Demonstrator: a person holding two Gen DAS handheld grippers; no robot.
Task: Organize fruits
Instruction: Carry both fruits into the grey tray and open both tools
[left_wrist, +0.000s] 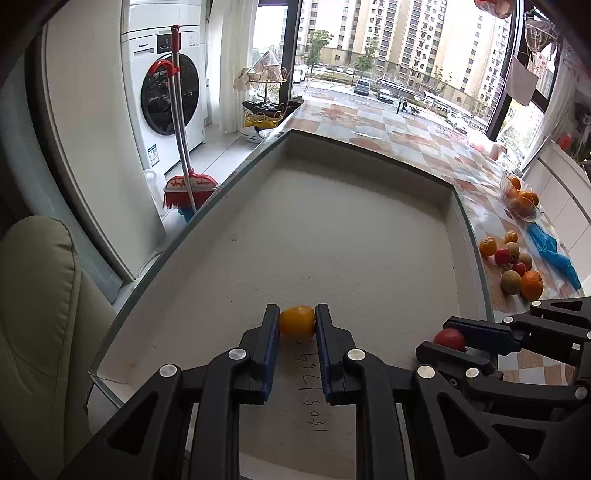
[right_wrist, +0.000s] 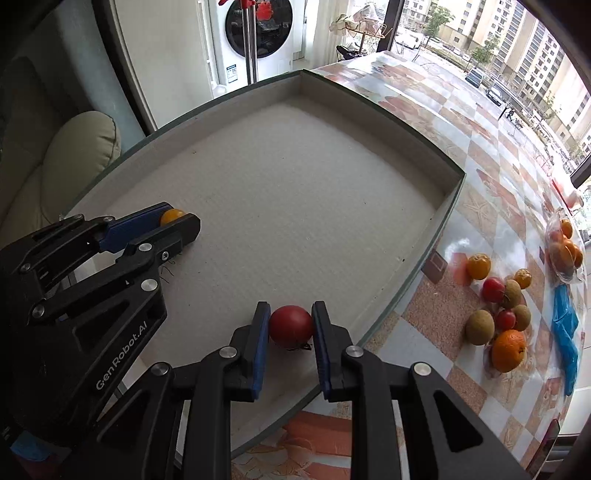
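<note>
A small yellow tomato (left_wrist: 296, 322) is pinched between the blue pads of my left gripper (left_wrist: 297, 320), low over the floor of the shallow white tray (left_wrist: 332, 229). To its right my right gripper (left_wrist: 448, 338) is shut on a red tomato (left_wrist: 449, 339). In the right wrist view that red tomato (right_wrist: 290, 326) sits between the pads of my right gripper (right_wrist: 290, 325), close to the tray's near rim (right_wrist: 402, 291). There my left gripper (right_wrist: 177, 218) shows at the left with the yellow tomato (right_wrist: 172, 216) at its tips.
Loose oranges, kiwis and red tomatoes (right_wrist: 498, 306) lie on the patterned tablecloth right of the tray. A clear bag of oranges (right_wrist: 565, 251) and a blue plastic bag (right_wrist: 565, 332) lie farther right. A cream chair (left_wrist: 40, 295) stands left of the table.
</note>
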